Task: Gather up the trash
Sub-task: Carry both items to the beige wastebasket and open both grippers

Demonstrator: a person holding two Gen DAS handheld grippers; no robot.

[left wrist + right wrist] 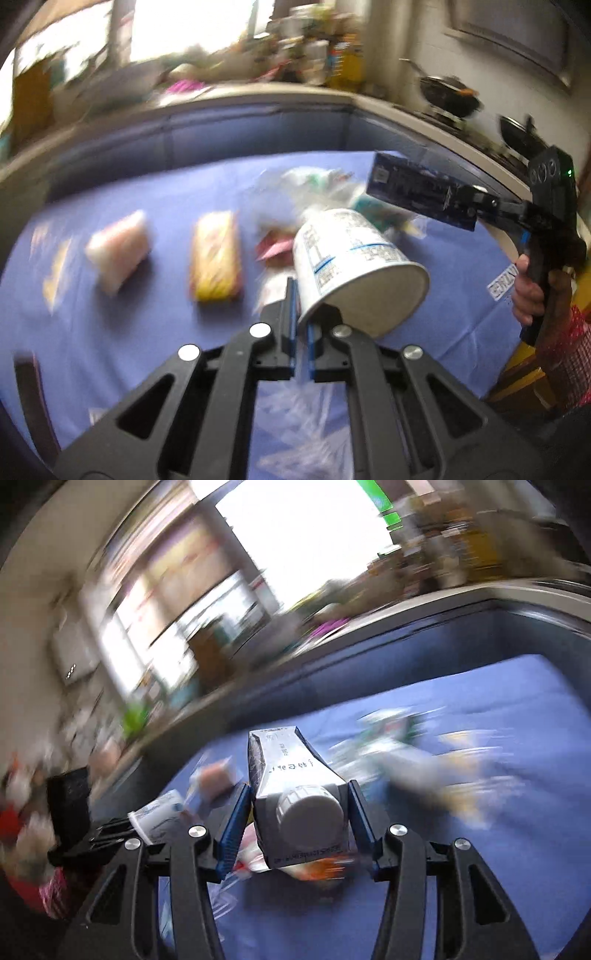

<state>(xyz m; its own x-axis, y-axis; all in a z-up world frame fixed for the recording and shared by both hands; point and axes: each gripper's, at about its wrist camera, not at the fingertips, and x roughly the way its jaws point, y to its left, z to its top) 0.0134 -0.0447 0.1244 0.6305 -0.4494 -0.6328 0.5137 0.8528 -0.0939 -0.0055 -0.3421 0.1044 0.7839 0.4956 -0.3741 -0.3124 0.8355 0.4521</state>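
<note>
My left tongs (301, 325) pinch paper cup (354, 266) rim; my right tongs (295, 812) clamp milk carton (295, 794) between pads, above table (129, 332).

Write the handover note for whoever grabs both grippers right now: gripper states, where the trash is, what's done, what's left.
Left gripper: shut on the rim of the paper cup, held above the table.
Right gripper: holding the dark carton by its capped end, also in the air.
On the blue tablecloth: a yellow packet, a pinkish-white packet, a red wrapper and crumpled clear plastic.
Done: cup and carton picked up.
Left: drop both in a bin, none in view, then collect the rest.
</note>
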